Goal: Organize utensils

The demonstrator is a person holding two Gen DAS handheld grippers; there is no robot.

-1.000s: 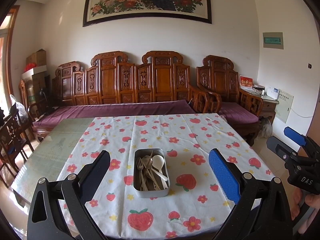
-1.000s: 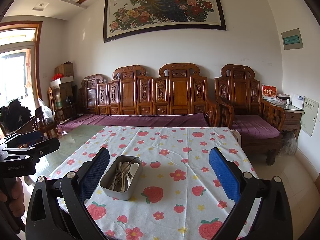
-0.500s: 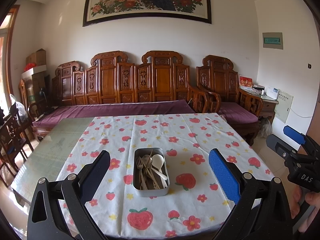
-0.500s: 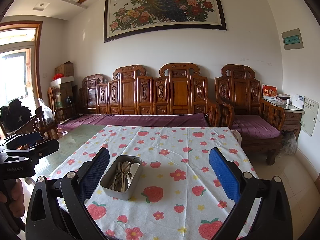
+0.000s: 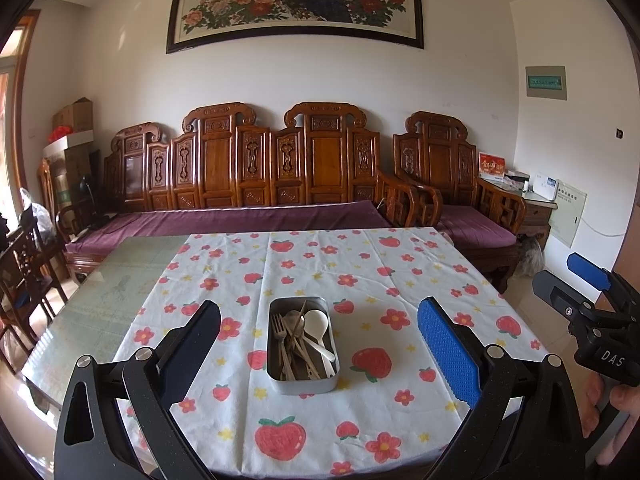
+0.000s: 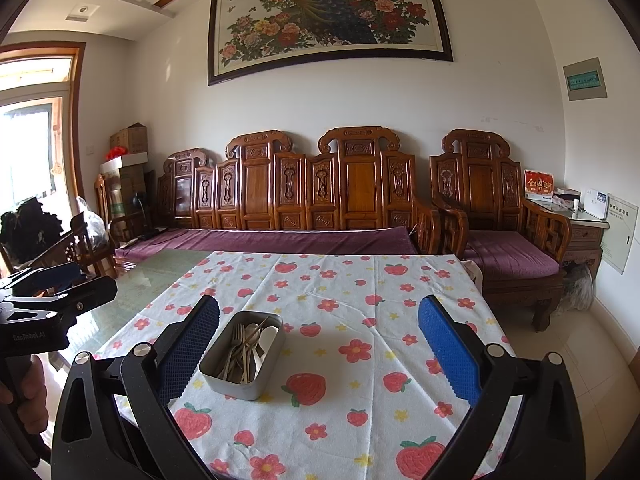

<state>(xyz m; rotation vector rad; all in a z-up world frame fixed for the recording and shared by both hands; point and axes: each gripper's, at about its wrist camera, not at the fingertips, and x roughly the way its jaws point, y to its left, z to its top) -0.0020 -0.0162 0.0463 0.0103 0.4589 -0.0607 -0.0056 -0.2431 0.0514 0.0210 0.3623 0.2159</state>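
- Two grippers hang above the near edge of the table (image 5: 104, 304), each with its jaws spread wide and nothing between them.
- The left gripper (image 5: 320, 354) faces the tin (image 5: 303, 382) almost head-on; the tin shows between its fingers but lies farther out on the cloth (image 5: 360, 272), untouched.
- The right gripper (image 6: 320, 354) sits off to the right; from there the tin (image 6: 236, 380) shows just beside its left finger (image 6: 188, 350), apart from it.
- Inside the tin lie forks (image 5: 280, 334), a white spoon (image 5: 318, 322), a metal spoon (image 5: 294, 316) and what look like thin sticks, all jumbled lengthwise.
- The cloth, printed with strawberries and flowers, covers the right part of the table; bare glass shows on the left.
- A hand (image 5: 616, 404) grips the right tool's handle at the edge of the left view.
- A carved bench (image 6: 320, 200) stands behind the table along the wall.
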